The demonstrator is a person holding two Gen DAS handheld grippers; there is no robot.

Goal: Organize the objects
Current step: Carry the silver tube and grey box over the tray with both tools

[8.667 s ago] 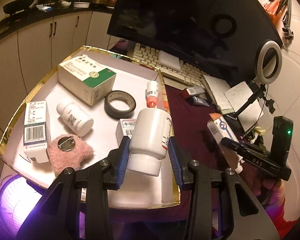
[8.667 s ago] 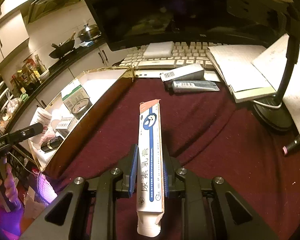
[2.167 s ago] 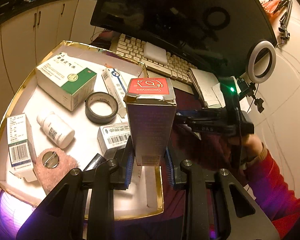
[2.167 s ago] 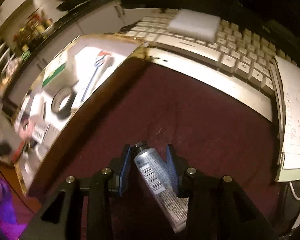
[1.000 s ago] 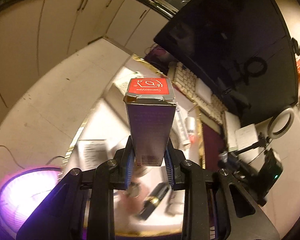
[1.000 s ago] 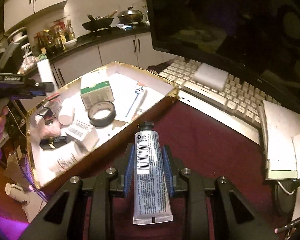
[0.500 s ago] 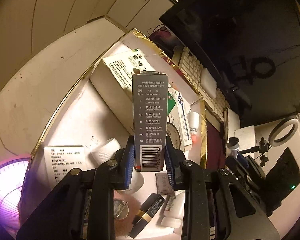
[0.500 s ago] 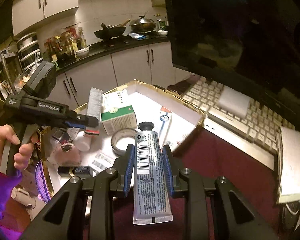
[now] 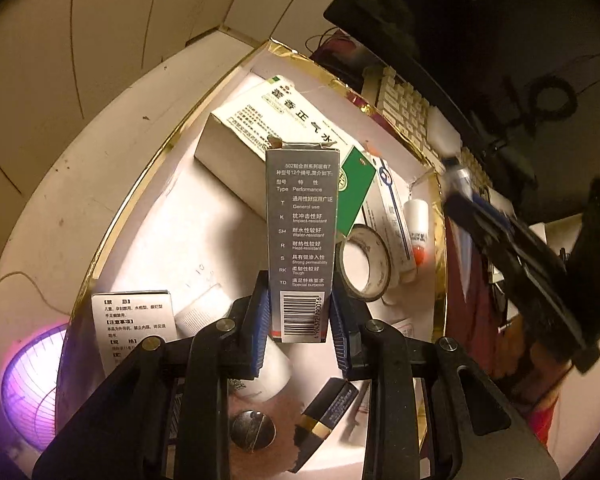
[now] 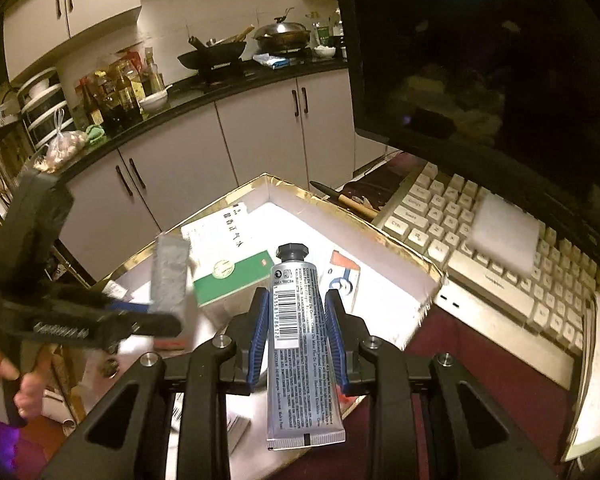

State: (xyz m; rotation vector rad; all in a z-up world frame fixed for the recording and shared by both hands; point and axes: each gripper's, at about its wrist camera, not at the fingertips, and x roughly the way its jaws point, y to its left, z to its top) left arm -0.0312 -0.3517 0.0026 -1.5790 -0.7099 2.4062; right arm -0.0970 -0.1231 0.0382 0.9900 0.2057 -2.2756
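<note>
Left fingers pinch grey carton; right fingers (tilted down) pinch tube.

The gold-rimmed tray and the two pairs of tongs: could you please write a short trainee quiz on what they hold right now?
1. True or false: the left tongs are shut on a grey glue box.
2. What do the right tongs grip? A) roll of tape B) silver tube C) white bottle
3. Fill in: in the gold-rimmed tray, the roll of tape lies just below the big box's ____ end.

Key
1. True.
2. B, the silver tube, black cap pointing away.
3. Green; it belongs to the white and green box.
</note>
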